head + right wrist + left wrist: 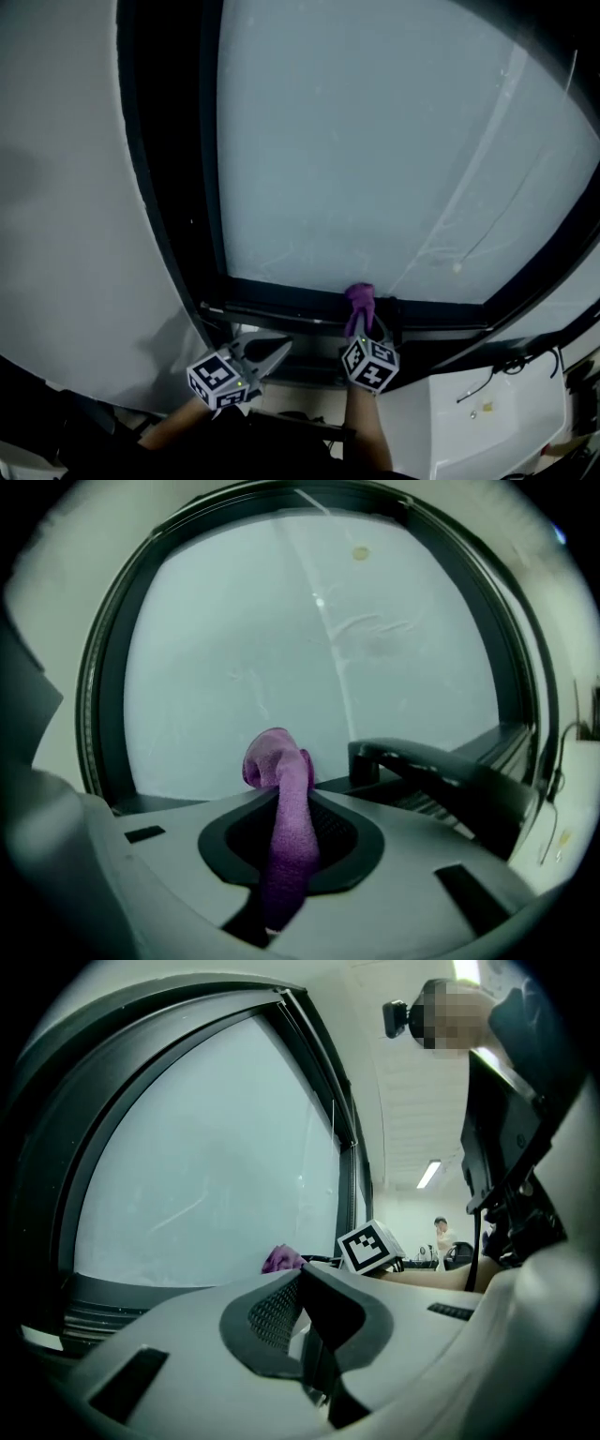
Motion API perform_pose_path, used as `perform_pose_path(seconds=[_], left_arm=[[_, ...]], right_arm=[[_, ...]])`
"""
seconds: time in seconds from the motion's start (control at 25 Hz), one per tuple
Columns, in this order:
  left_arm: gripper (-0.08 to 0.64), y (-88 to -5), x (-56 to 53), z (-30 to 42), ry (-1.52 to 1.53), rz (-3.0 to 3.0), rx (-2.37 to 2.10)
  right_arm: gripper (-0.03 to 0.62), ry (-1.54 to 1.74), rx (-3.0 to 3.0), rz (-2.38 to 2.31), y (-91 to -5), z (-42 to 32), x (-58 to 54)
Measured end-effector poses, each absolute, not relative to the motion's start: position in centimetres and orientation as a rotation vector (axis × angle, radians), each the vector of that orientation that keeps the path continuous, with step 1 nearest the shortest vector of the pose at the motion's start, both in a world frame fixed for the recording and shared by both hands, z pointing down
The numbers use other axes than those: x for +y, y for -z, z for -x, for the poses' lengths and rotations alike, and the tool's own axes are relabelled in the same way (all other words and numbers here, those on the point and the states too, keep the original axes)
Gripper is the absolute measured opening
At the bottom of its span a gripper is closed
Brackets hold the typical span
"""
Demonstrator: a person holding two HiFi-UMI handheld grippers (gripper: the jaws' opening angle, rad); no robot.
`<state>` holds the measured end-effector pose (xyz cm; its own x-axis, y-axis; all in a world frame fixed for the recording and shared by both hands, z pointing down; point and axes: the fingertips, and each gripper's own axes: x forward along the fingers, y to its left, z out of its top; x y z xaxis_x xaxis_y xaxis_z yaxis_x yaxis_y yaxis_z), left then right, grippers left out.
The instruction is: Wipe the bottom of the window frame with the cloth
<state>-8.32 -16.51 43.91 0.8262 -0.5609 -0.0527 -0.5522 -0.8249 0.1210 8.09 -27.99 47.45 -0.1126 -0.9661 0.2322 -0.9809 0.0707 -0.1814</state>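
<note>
We clamp the cloth (360, 298) in the right gripper (364, 330) at the frame (272, 302). The left gripper (277, 352) is closed and empty. We risk the cloth pulling free if wiping friction drags it.

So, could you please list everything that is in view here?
Window pane: one, pale frosted, inside the frame.
Window frame: one, black, around the pane.
Window handle: one, dark, by the frame's bottom, right of the cloth.
Cloth: one, purple, at the frame's bottom edge.
Wall: one, white, left of the frame.
Unit: one, white, lower right, below the frame.
Left claw: one, grey, shut, empty.
Right claw: one, grey, shut on the cloth.
</note>
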Motion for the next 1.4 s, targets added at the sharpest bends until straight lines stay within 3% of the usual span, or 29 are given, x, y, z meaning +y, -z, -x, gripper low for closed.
perform_pose_path(seconds=[0.44,0.68,1.4], left_arm=[[-0.008,-45.4,-16.3,9.0,0.138,-2.879,-0.894],[-0.008,-45.2,-16.7,6.8,0.151,-2.859,-0.962],[-0.008,-44.3,-18.2,-3.9,0.123,-2.846,-1.068]], right_arm=[[0.067,-0.801,-2.384,-2.205,-48.0,-10.6,-26.9],[0.067,-0.789,-2.469,-2.083,-49.2,-12.2,-26.3],[0.067,0.1,-2.334,-1.515,-48.1,-16.8,-27.0]])
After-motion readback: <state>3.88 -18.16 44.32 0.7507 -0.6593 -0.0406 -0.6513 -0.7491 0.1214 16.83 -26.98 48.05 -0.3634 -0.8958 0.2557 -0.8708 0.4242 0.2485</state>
